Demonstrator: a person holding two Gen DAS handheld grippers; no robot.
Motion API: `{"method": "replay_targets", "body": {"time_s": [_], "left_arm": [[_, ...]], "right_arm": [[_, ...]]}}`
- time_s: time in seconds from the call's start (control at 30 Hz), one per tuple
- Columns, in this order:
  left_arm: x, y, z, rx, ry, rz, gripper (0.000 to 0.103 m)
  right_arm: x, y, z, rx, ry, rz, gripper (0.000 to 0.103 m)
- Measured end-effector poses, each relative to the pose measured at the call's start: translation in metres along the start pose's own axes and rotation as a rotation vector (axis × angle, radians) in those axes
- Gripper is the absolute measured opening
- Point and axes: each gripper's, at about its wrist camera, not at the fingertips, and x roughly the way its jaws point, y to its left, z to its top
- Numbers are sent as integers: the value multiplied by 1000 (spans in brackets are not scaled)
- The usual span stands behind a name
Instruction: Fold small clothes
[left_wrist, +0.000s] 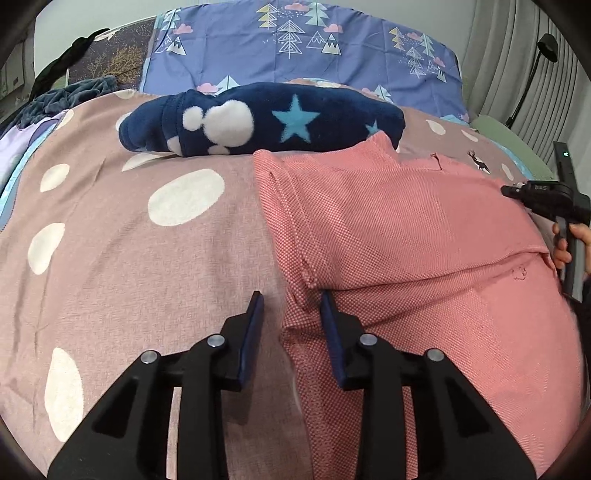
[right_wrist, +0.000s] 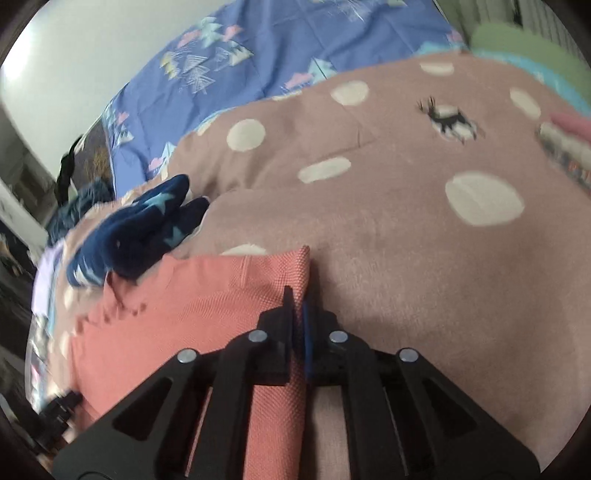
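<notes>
A pink woven garment lies partly folded on the mauve dotted bedspread. My left gripper is open, its fingers straddling the garment's left edge just above the bed. In the right wrist view the same pink garment lies at lower left. My right gripper is shut on a fold of the pink garment's right edge, which runs between the fingers. The right gripper also shows at the far right of the left wrist view, held by a hand.
A folded navy fleece with a blue star and white blobs lies beyond the pink garment, and shows in the right wrist view. A blue tree-print pillow stands behind. Dark clothes are piled far left.
</notes>
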Motion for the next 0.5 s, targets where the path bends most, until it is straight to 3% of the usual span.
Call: {"method": "replay_targets", "body": {"time_s": [0.03,0.13,0.2,0.27,0.3,0.37,0.4,0.43,0.5], "left_arm": [[-4,0,0,-3,-8,7,29],[-25,-3,4,-38,-76,-39,7],[-39,-15,12,-22,-142,-100,6],[-36,-33,19,15,-152,-139,6],[-26,-40,21,39,-131,-122,6],[12,-48,16,94,-22,-6,7],[30,-47,8,109,13,14,7],[28,-44,8,91,-7,-8,7],[18,-32,11,16,19,-46,7]], "right_arm": [[-13,3,-2,2,-22,4,26],[-52,12,-12,-27,-74,73,23],[-69,26,-26,-98,-56,151,13],[-70,42,-45,-189,14,183,11],[-65,46,-54,-222,42,142,11],[-39,40,-76,-296,72,-102,0],[-32,35,-85,-329,44,-128,0],[-34,30,-93,-337,-5,-109,0],[-42,31,-92,-321,-13,-127,0]]}}
